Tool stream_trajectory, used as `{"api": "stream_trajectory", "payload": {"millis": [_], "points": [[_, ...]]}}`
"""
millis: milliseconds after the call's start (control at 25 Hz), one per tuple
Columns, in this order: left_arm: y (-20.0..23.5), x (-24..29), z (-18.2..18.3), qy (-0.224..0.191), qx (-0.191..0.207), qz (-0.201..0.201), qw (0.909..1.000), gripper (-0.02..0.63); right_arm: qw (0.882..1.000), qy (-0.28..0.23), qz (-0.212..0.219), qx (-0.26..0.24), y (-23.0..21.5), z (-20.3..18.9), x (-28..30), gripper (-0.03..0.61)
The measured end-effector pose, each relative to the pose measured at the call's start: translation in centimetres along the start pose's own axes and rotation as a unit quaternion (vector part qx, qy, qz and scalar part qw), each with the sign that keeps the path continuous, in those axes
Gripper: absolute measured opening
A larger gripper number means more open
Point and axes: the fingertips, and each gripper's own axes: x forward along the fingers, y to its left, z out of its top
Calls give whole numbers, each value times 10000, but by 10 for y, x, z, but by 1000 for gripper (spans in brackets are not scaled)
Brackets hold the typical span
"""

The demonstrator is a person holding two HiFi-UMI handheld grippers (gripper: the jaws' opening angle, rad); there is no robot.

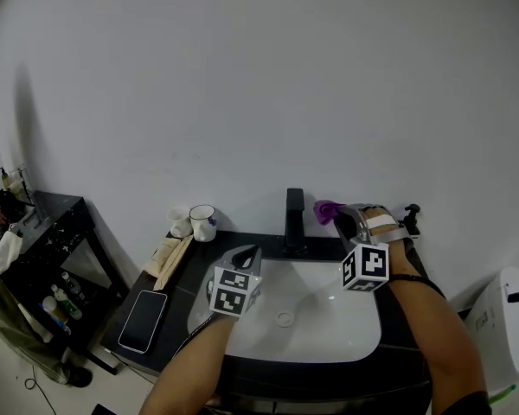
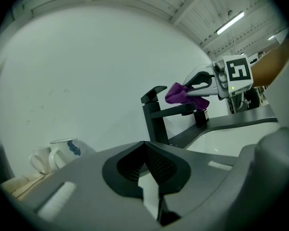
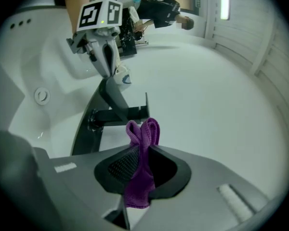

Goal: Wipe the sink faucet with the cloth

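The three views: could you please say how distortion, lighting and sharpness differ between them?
Head view: mild bending, dim corners, the faucet sharp. Left gripper view: strong fisheye with a black rim, glare from a ceiling lamp. Right gripper view: same fisheye, the purple cloth crisp, a light strip blown out.

No legible text, label, brand or number anywhere.

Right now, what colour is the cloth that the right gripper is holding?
Purple. The cloth shows best in the right gripper view, pinched between the jaws.
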Motion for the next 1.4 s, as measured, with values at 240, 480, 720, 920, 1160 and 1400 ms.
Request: {"api": "stream_trajectory", "payload": {"millis": [240, 480, 720, 920, 1160, 1400], "points": [[8, 1, 2, -80, -319, 19, 9995, 17, 9996, -175, -206, 33, -18, 9, 20, 64], [6, 2, 6, -230, -428, -75, 9988, 17, 9998, -71, -41, -184, -7, 12, 49, 64], [3, 2, 8, -279, -448, -153, 9985, 17, 9991, -105, 143, -380, 18, 22, 59, 64], [3, 3, 9, -274, -437, -167, 9985, 17, 9977, -187, 264, -588, 42, 27, 61, 64], [1, 3, 9, -277, -441, -194, 9985, 17, 9971, -230, 378, -615, 61, 26, 62, 66], [2, 3, 9, -274, -423, -185, 9986, 17, 9946, -302, 533, -838, 83, 27, 56, 66]]}}
